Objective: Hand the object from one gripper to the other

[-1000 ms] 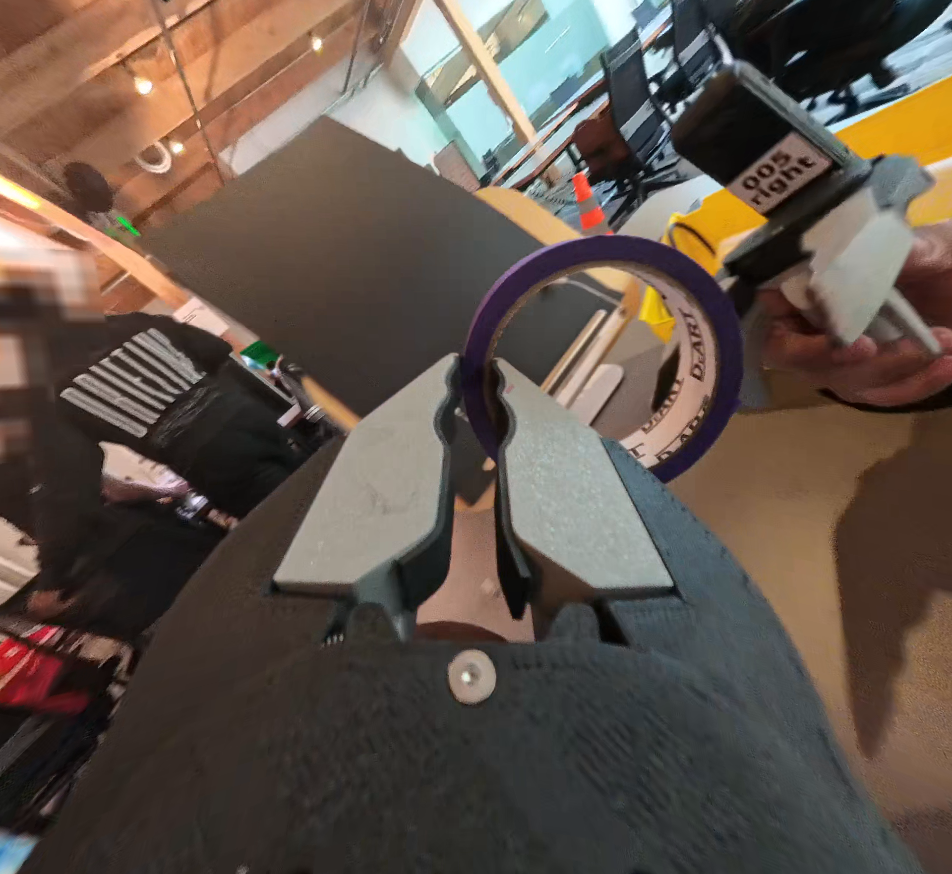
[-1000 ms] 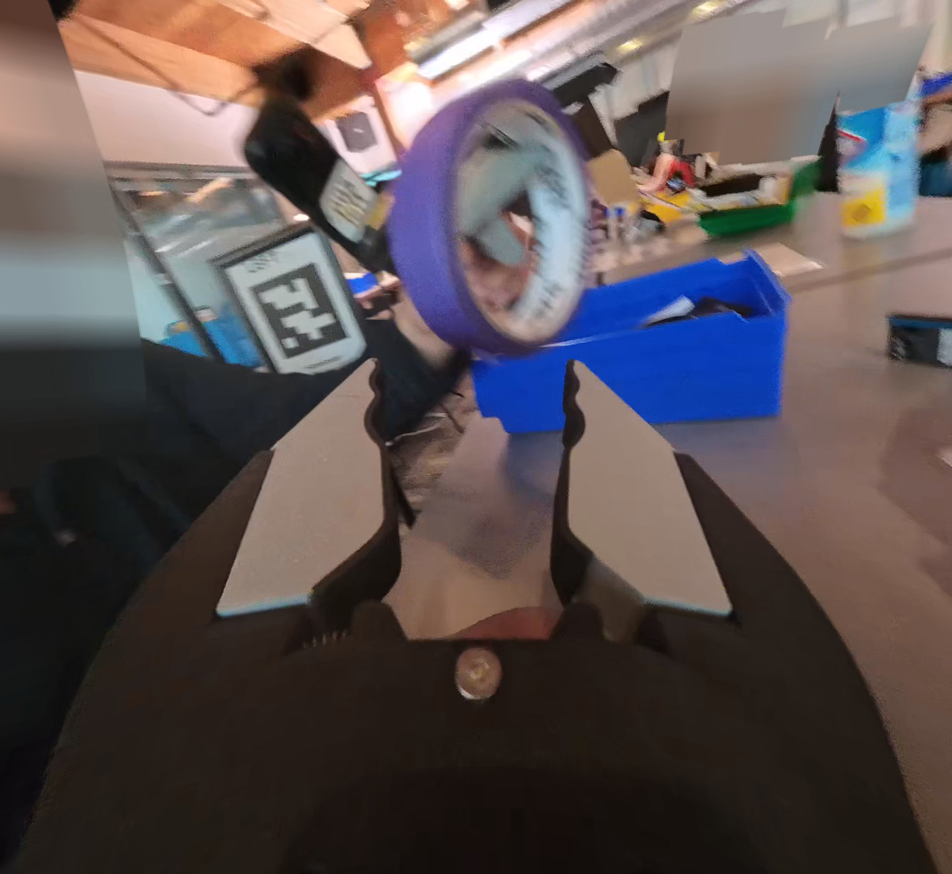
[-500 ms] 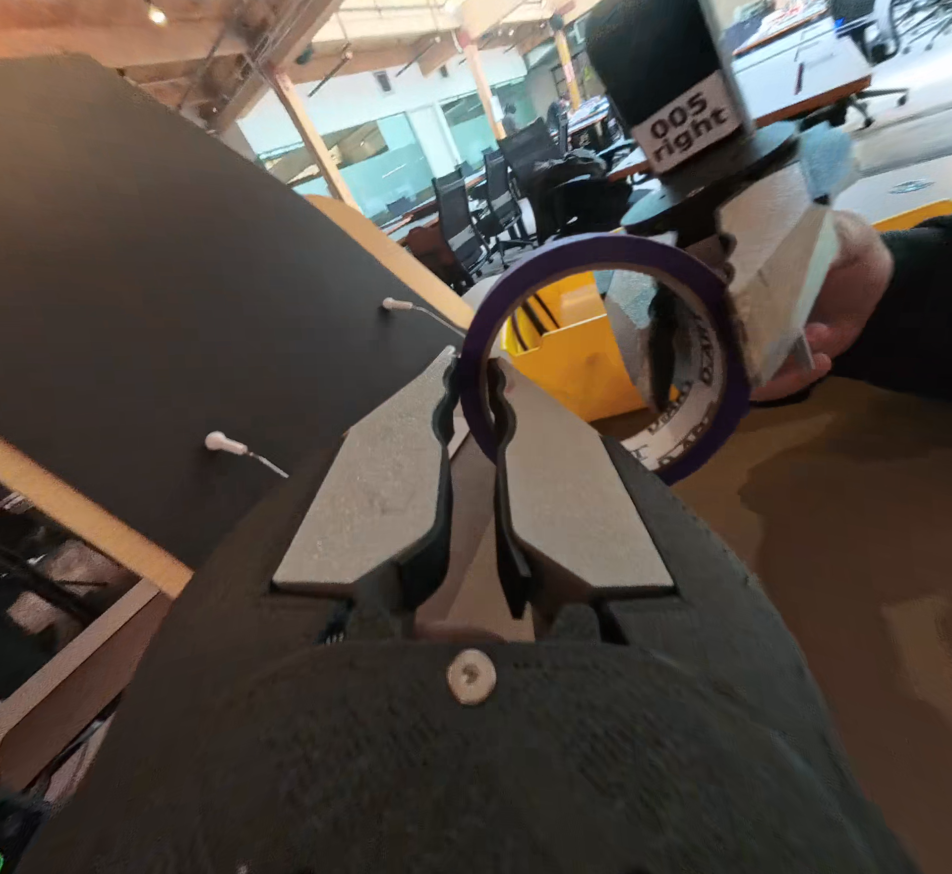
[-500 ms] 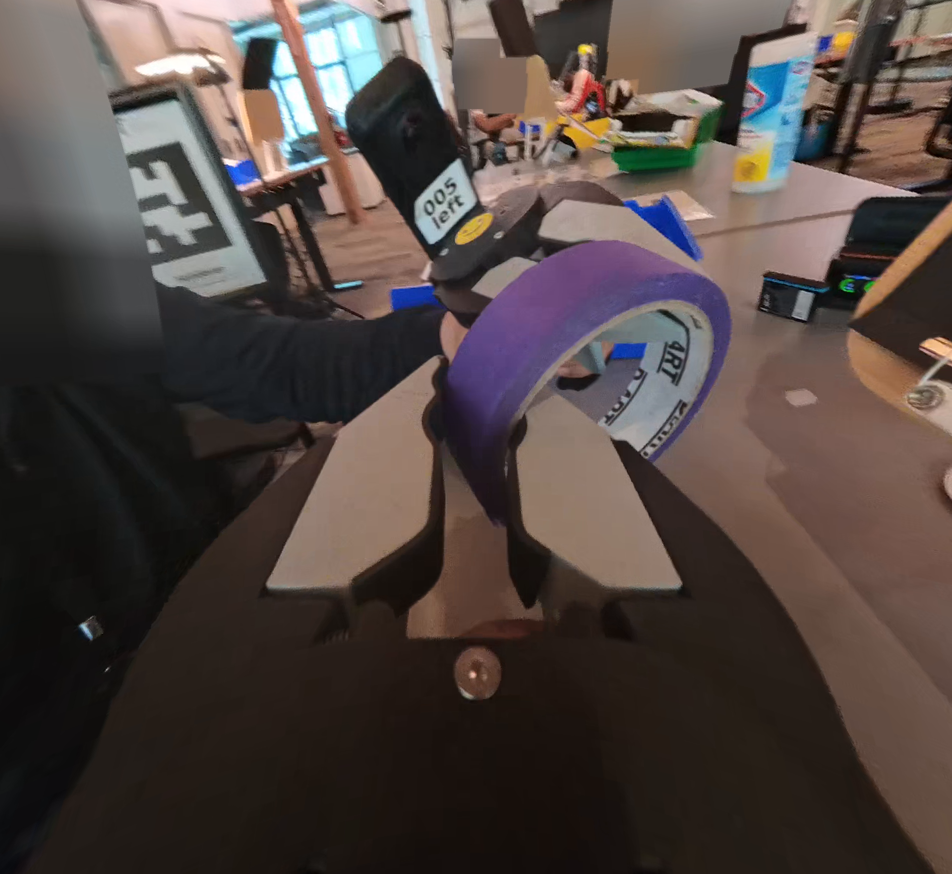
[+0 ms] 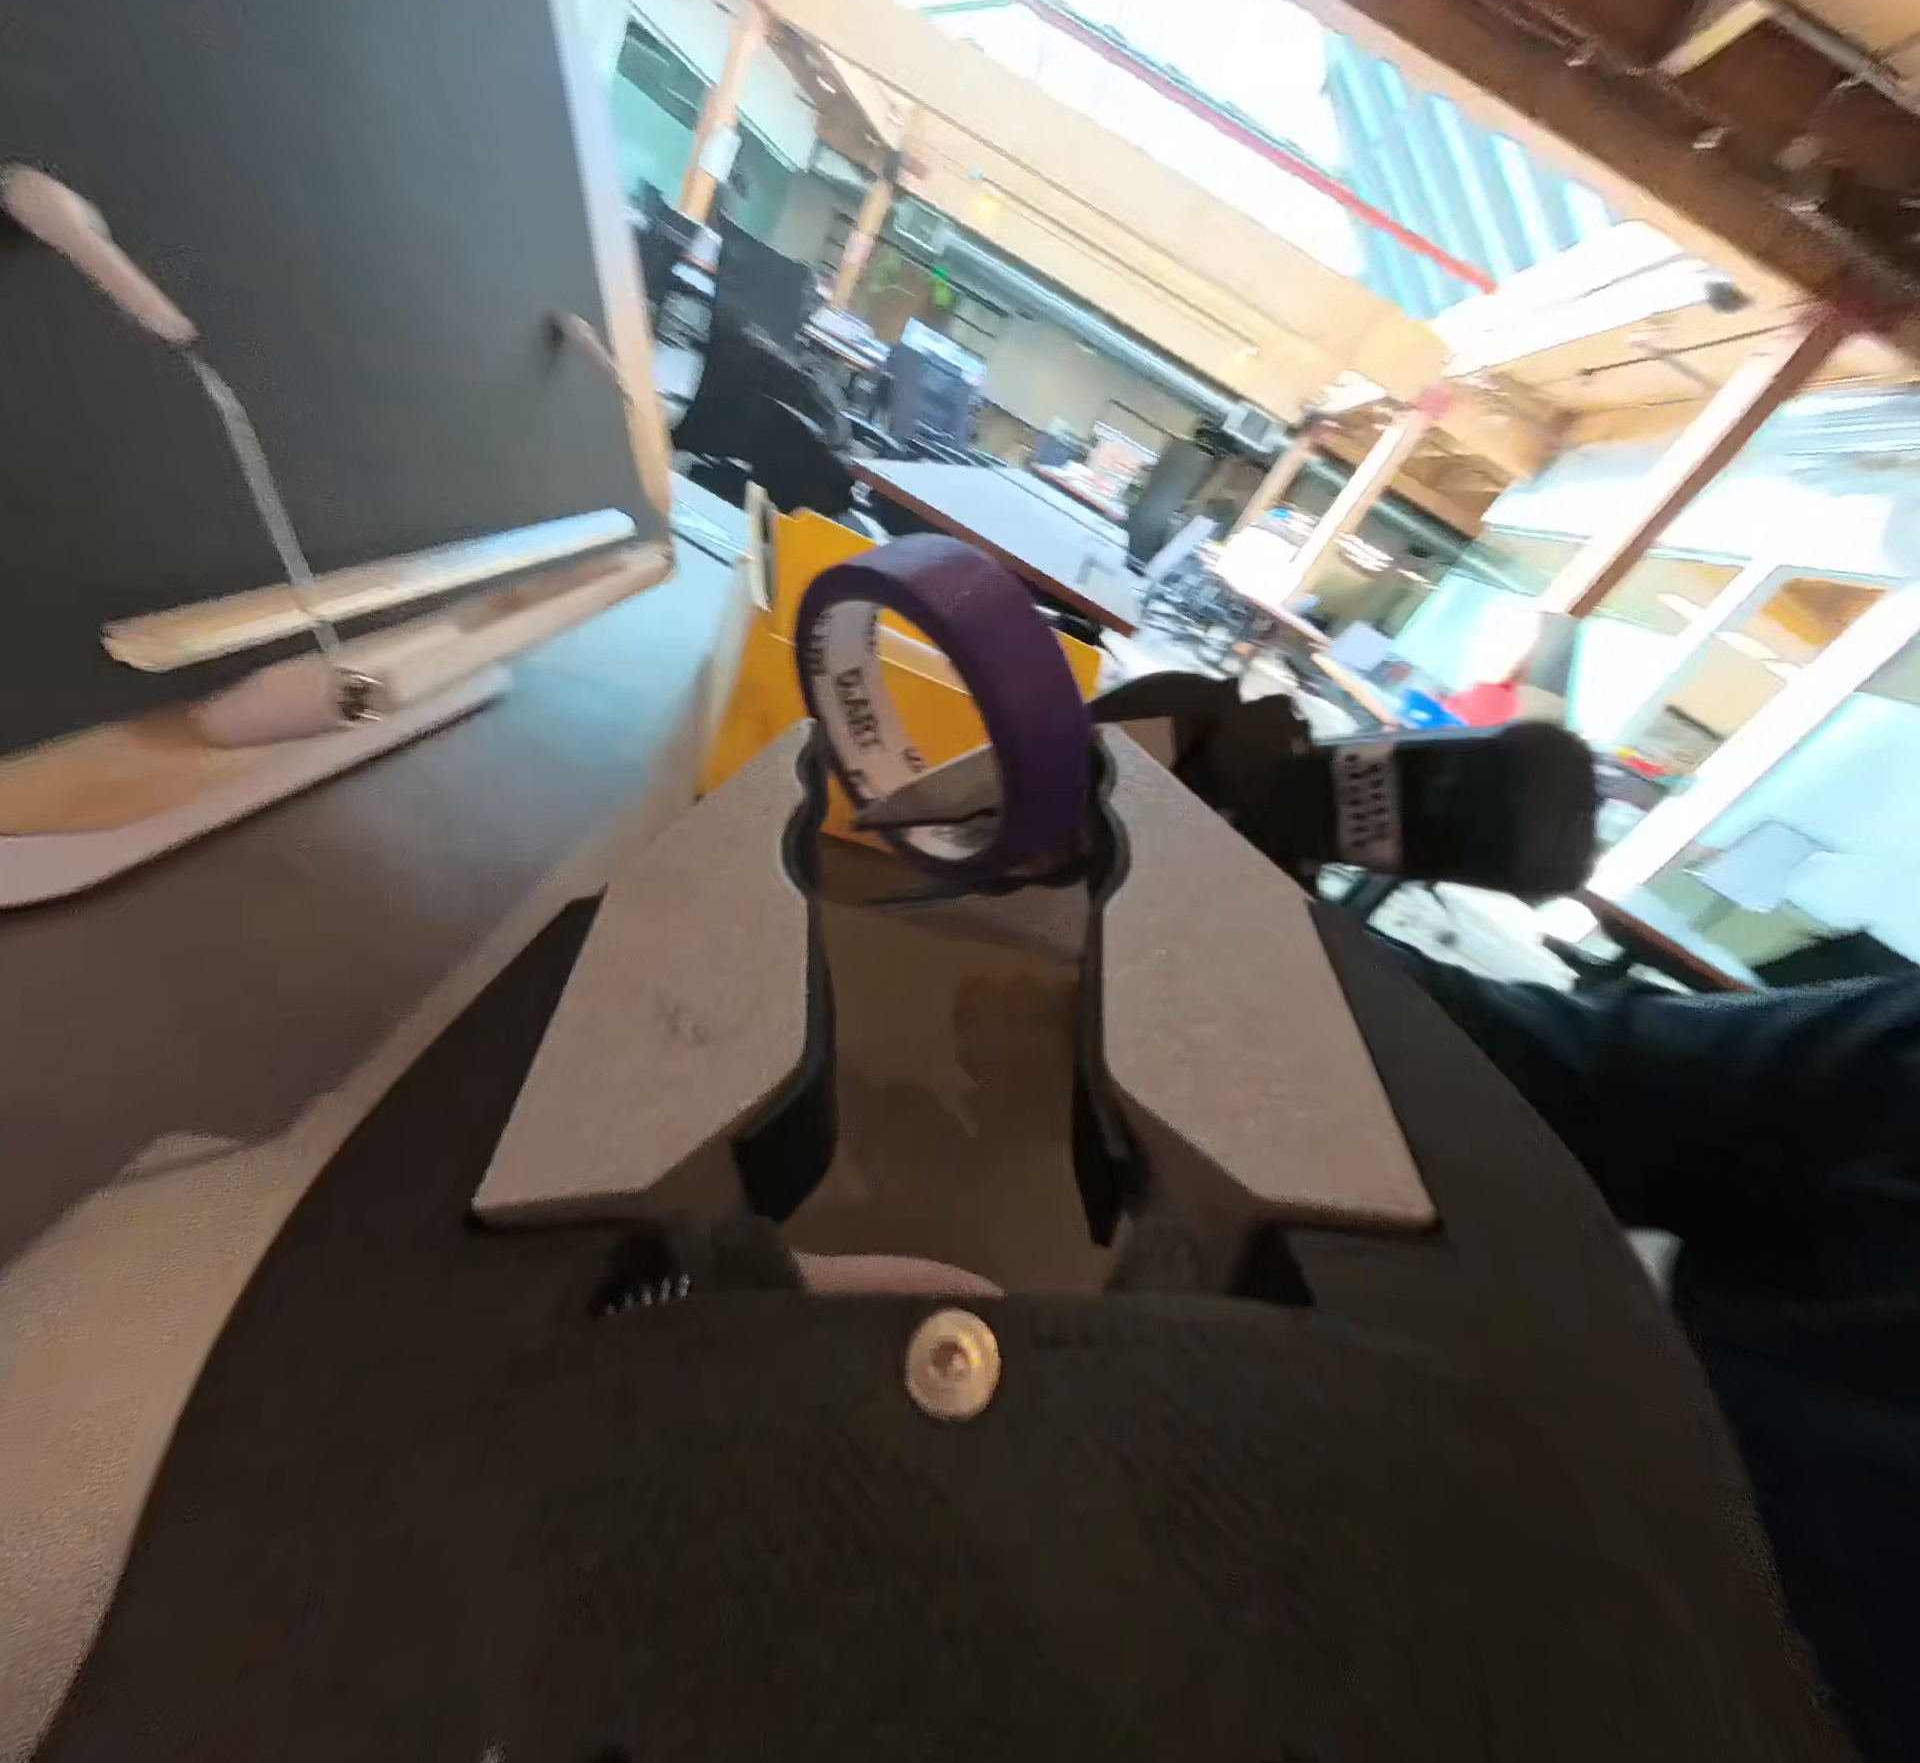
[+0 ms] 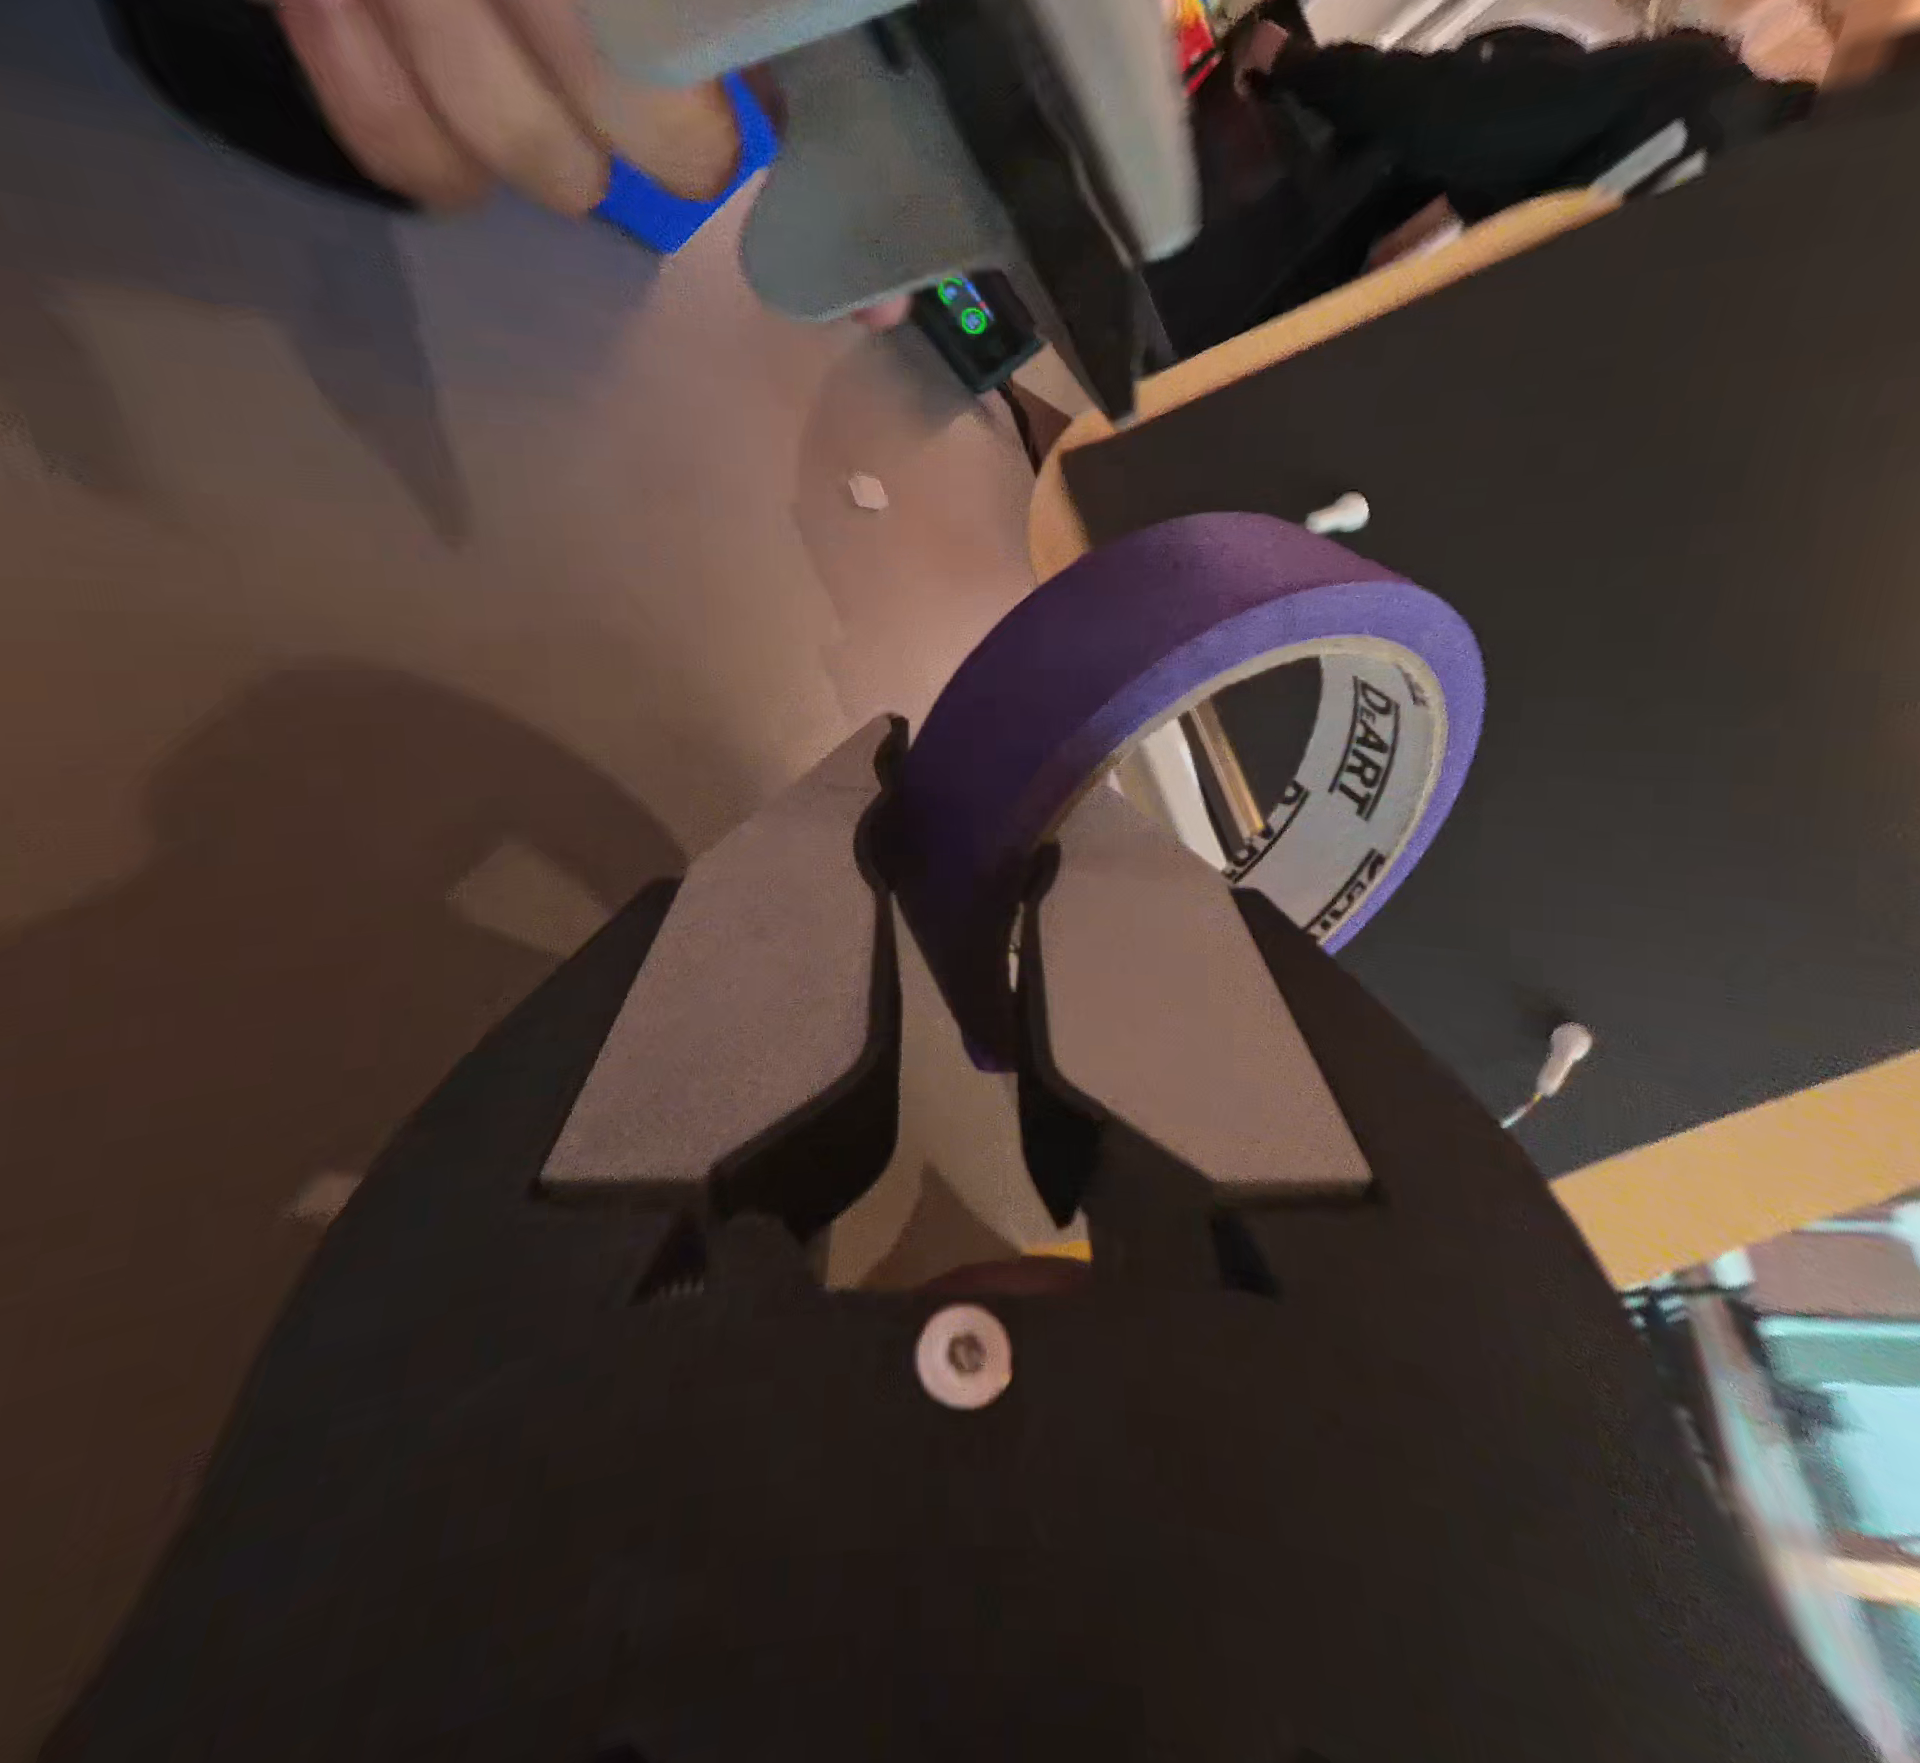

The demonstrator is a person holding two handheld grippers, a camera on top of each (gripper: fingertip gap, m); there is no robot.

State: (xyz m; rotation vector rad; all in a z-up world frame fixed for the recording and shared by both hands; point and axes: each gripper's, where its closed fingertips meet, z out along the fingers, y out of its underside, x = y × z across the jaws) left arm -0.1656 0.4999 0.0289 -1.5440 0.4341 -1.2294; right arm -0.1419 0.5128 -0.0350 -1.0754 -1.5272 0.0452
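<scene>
right gripper clamps the band of the purple tape roll, held in the air. left gripper is spread wide, empty. roll looks light and stiff, paper-grippy; pinch the band through the core.

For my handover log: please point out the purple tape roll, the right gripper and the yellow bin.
purple tape roll (image 6: 1049, 737): right wrist view, on its outer purple band.
right gripper (image 6: 961, 840): right wrist view, midway between its fingertips, shut on the roll's wall.
yellow bin (image 5: 769, 674): left wrist view, on its front wall, behind the roll.
</scene>
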